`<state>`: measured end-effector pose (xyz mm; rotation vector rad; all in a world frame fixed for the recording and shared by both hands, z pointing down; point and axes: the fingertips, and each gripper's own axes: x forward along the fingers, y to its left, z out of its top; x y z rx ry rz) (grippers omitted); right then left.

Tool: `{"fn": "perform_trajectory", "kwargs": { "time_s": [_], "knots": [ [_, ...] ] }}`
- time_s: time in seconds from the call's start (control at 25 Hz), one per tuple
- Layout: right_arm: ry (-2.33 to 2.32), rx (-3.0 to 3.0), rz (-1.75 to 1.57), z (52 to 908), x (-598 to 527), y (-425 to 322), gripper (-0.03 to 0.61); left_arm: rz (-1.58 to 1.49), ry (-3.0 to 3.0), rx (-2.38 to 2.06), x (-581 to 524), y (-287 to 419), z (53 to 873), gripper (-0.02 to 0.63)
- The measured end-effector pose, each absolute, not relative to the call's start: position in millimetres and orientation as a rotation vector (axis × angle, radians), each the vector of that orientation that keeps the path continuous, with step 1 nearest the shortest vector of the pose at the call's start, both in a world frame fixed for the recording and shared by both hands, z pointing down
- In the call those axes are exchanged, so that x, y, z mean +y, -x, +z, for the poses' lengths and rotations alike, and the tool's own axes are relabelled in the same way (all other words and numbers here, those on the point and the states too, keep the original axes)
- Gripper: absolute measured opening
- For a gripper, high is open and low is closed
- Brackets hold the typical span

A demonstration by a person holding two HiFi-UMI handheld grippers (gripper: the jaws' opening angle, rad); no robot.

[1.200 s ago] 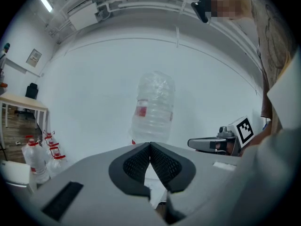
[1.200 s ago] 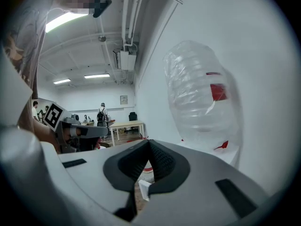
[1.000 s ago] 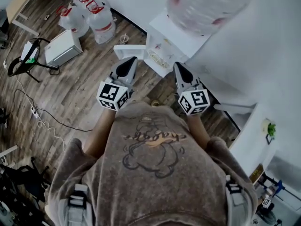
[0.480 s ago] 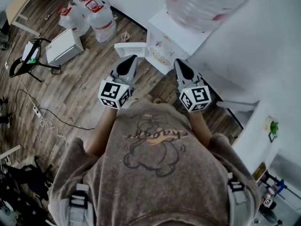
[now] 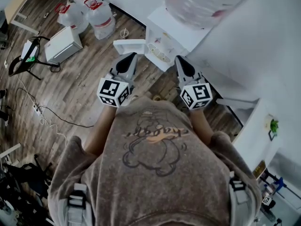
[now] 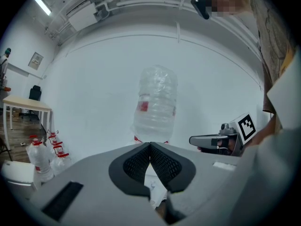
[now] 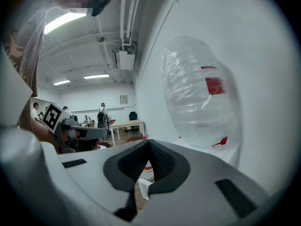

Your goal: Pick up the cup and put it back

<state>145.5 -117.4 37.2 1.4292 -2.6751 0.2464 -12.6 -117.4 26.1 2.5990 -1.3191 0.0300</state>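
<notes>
Spare bottles [image 5: 89,13]: I see them grouped on the wooden floor [image 5: 80,91] at the far left, near a white box [image 5: 63,45].
Cup [image 5: 124,33]: I take the small round rim on the floor for it. It sits between the spare bottles and the water dispenser [image 5: 164,41], well apart from both grippers. It is too small for me to tell more.
Left gripper [image 5: 128,60]: I hold it in the air in front of the person's chest, pointing at the dispenser's white ledge [image 5: 129,46].
Left fingers [image 6: 138,163]: clenched, with the pads meeting at the tips and nothing between them.
Big bottle [image 5: 202,1]: clear, standing upside down on top of the dispenser against the white wall.
Right gripper [image 5: 179,62]: level with the left one and apart from it, aimed at the dispenser's front.
Right fingers [image 7: 162,161]: clenched tip to tip, grasping nothing.
</notes>
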Motion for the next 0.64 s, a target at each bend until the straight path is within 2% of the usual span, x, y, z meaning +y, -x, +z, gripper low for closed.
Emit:
{"fn": "perform_trajectory", "kwargs": {
  "time_s": [0.64],
  "knots": [
    [-1.443,-2.674,0.261,45,-113,-151,0.002,0.034,-2.604,-1.307,-114,1,28,0.003]
  ]
}}
